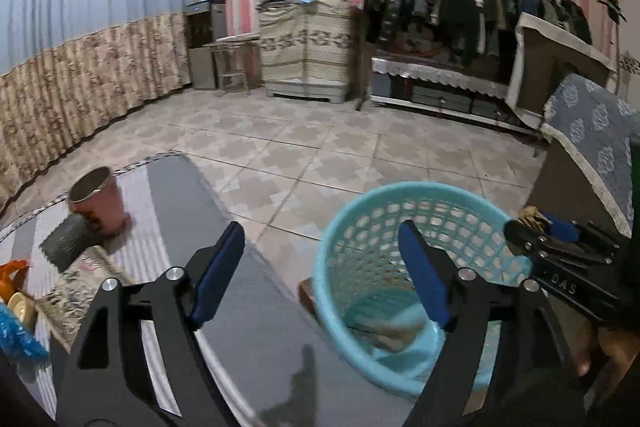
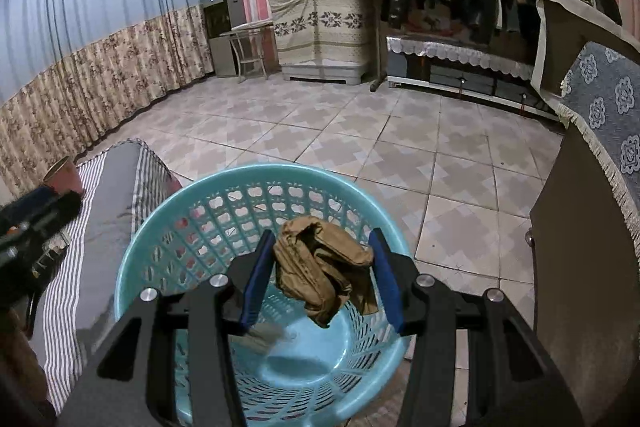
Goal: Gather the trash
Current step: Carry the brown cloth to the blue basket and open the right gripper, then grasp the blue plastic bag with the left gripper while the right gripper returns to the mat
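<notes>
A light blue mesh basket stands on the tiled floor beside the table; it also shows in the left wrist view. My right gripper is over the basket's mouth, its blue pads against a crumpled brown paper wad held between them. Another scrap lies in the basket's bottom. My left gripper is open and empty, above the table's edge and the basket's left rim. The right gripper shows at the right of the left wrist view.
A striped cloth covers the table. On it stand a pink metal cup, a grey block, an orange scrap and a blue wrapper. A brown cabinet with a blue cloth stands right of the basket.
</notes>
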`<state>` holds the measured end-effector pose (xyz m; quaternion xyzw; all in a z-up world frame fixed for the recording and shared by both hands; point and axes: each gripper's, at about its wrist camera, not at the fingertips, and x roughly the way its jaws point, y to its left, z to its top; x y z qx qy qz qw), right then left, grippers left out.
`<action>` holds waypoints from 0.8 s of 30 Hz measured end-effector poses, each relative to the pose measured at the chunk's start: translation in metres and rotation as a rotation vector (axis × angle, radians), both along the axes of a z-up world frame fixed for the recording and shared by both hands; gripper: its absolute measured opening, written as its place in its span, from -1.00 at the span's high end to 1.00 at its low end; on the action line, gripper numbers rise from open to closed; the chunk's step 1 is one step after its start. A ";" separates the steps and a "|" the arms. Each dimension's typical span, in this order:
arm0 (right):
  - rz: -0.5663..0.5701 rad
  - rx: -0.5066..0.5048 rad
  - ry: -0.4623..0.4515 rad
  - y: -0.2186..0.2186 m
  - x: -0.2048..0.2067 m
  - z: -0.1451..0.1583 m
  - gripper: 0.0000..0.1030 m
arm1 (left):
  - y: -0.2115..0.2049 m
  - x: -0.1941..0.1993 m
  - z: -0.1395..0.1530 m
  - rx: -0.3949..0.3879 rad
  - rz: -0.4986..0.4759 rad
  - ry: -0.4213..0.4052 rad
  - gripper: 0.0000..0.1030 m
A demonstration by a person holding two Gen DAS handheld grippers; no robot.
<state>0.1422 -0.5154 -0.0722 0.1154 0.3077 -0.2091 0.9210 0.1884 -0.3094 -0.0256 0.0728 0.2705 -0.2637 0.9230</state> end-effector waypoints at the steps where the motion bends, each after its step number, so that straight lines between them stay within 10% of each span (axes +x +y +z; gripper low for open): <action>1: 0.008 -0.002 0.002 0.003 0.002 0.000 0.07 | 0.004 0.000 0.002 -0.007 0.015 -0.005 -0.64; 8: 0.053 0.012 0.022 0.020 0.016 -0.007 0.02 | 0.046 -0.001 0.016 -0.026 0.117 -0.044 -0.85; 15: 0.050 -0.006 -0.012 0.030 0.015 -0.003 -0.67 | 0.094 -0.005 0.022 -0.030 0.196 -0.056 -0.89; 24: 0.079 -0.067 -0.042 0.059 0.007 0.008 -0.68 | 0.165 -0.007 0.031 -0.014 0.326 -0.080 -0.89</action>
